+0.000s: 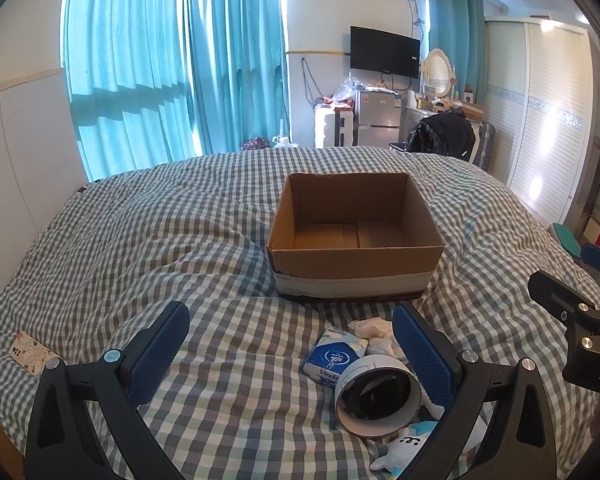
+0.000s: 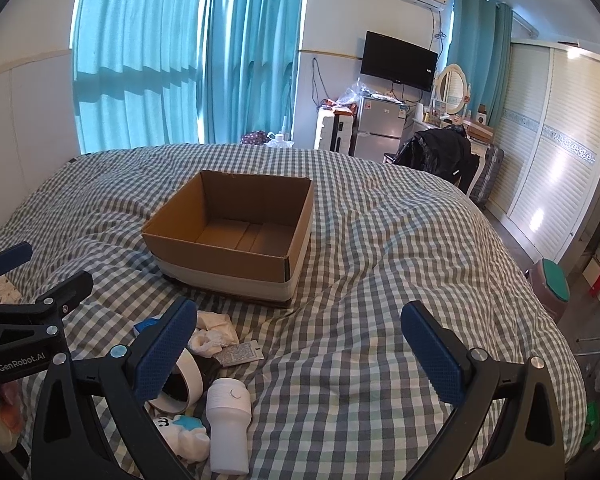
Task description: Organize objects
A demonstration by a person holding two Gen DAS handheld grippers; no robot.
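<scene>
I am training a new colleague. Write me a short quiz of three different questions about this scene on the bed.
1. True or false: the cardboard box already holds some items.
2. Which lies nearest the tape roll? A) tissue pack B) television C) fridge
3. Fill in: both the left claw and the right claw are ____.

Key
1. False; only its bare floor shows.
2. A
3. open
</scene>
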